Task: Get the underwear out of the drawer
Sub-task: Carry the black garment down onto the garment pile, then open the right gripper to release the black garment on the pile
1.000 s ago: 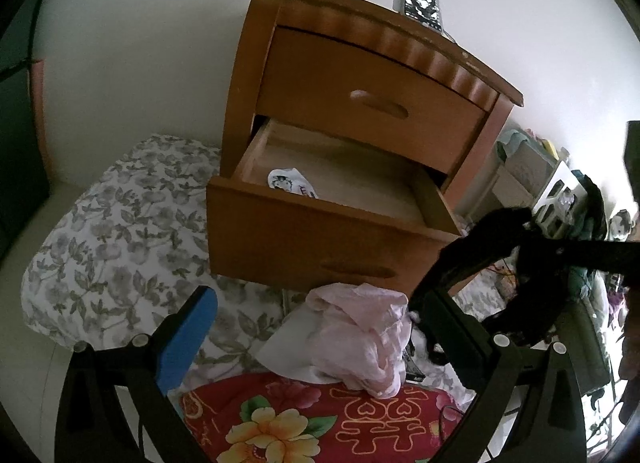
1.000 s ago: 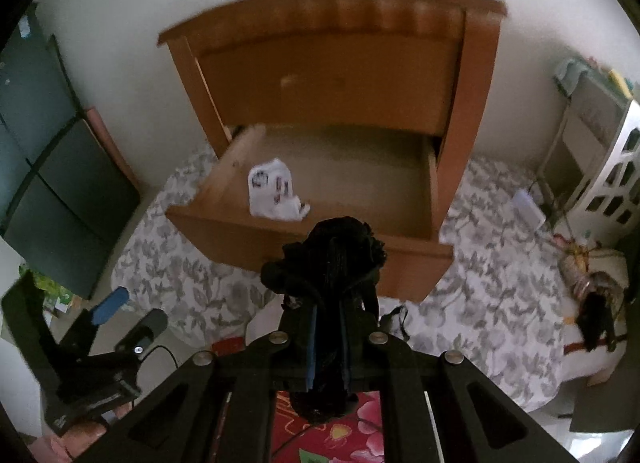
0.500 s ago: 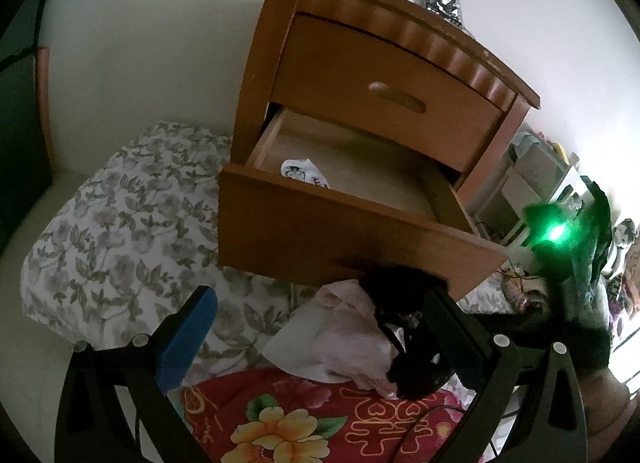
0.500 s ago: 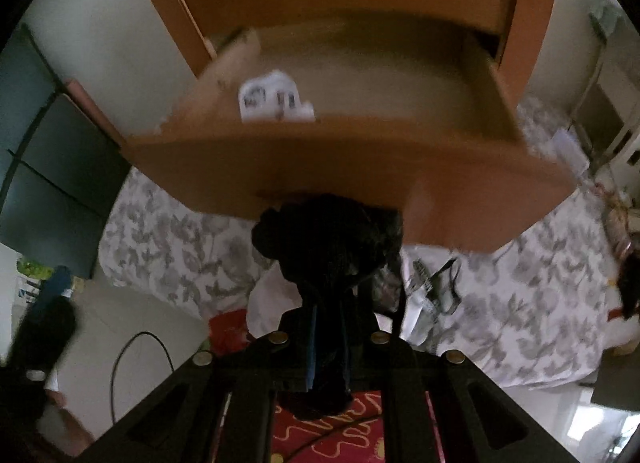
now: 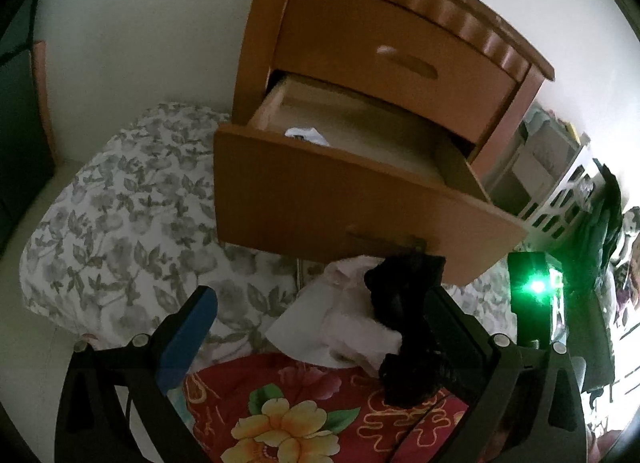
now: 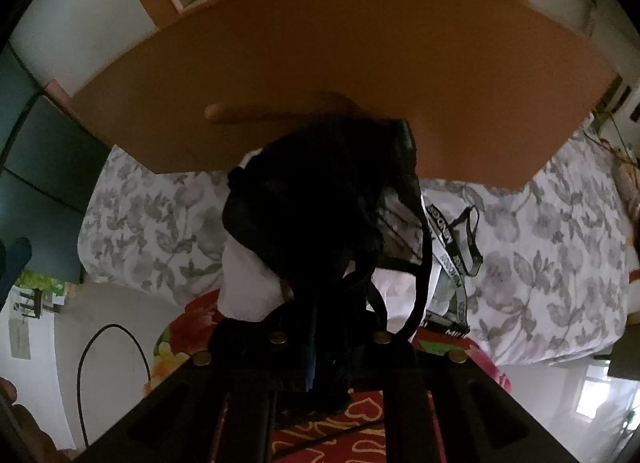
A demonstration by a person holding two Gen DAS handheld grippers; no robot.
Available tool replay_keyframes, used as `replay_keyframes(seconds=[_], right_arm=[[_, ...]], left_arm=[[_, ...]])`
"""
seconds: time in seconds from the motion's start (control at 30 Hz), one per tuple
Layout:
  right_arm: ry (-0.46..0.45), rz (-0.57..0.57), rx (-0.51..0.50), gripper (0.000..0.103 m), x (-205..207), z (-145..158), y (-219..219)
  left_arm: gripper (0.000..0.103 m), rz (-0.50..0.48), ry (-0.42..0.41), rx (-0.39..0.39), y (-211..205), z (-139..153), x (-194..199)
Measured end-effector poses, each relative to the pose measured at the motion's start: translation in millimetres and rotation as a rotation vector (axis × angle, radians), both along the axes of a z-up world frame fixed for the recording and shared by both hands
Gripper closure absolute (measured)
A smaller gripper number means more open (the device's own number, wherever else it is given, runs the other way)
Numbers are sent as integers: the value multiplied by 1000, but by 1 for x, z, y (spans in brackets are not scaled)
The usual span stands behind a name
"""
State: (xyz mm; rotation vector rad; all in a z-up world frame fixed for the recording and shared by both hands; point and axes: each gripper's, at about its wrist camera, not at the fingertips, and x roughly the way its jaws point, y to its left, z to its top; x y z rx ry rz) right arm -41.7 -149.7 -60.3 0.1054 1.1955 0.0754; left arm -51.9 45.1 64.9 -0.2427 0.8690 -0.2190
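1. The right gripper [image 6: 320, 351] has its fingers pinched narrow on a black underwear [image 6: 316, 199]; the jaws have just been easing apart a little, yet the dark cloth is bunched between them and hangs forward of the tips, in the middle of the right wrist view.

2. Just behind that bundle, filling the upper half of the same view, stands the front panel of the open drawer [image 6: 320, 63]. So the garment is outside the drawer, below its front edge.

3. Directly under the black piece lies a pile of pale clothes [image 6: 248, 287] on the flowered bedding [image 6: 540, 243]. From here the drop looks short and straight down, so I judge the next move to be a release onto that pile.

4. The left gripper [image 5: 320, 327] holds nothing; its fingers stand wide, the blue pad [image 5: 188, 327] at lower left of its view. The black bundle shows close by its right finger.

5. A white printed piece [image 5: 306, 135] lies inside the drawer near the left front corner, up and left of both grippers. The empty left gripper seems the handier one for it.
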Motion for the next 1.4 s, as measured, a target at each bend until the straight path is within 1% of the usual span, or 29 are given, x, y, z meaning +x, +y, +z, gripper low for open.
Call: replay_keyframes(seconds=[0.1, 0.17, 0.23, 0.27, 0.33, 0.43, 0.47, 0.53, 0.73, 0.77, 0.87, 1.0, 1.07, 1.17, 1.33, 1.4], right_arm=[[-17, -2, -9, 90, -7, 1, 2], [-25, -1, -23, 86, -9, 4, 3], [-37, -5, -31, 74, -11, 9, 4], [-47, -8, -38, 70, -12, 12, 4], [-66, -8, -55, 56, -16, 18, 6], [-96, -5, -63, 46, -22, 28, 7], [-103, -6, -67, 44, -24, 31, 6], [-119, -13, -81, 35, -27, 37, 7], [-147, -9, -89, 25, -35, 47, 10], [-151, -11, -87, 24, -36, 48, 10], [-152, -10, -54, 21, -39, 51, 7], [-139, -26, -35, 15, -41, 50, 3], [-129, -26, -29, 15, -42, 49, 1], [-138, -26, 2, 15, -43, 53, -4], [-131, -98, 78, 15, -44, 59, -30], [-141, -124, 89, 15, -46, 62, -37]], left_arm=[[0, -11, -3, 4, -2, 0, -1], [0, -15, -4, 4, -3, 0, -2], [0, -15, -7, 3, -2, 1, -2], [0, -15, -8, 2, -2, 1, -2], [0, -11, -9, 1, -1, 1, -2], [0, 0, -7, 1, 0, 1, -1], [0, 3, -6, 3, 0, 1, -1], [0, 11, -3, 5, 2, 1, 0], [0, 15, 2, 12, 2, 1, 1], [0, 15, 1, 13, 2, 1, 1], [0, 19, 0, 15, 2, 1, 1], [0, 20, 2, 16, 2, 0, 1], [0, 20, 5, 20, 3, -1, 1], [0, 22, 2, 24, 3, -1, 1], [0, 22, 0, 32, 2, -2, 1], [0, 20, 0, 33, 3, -1, 1]])
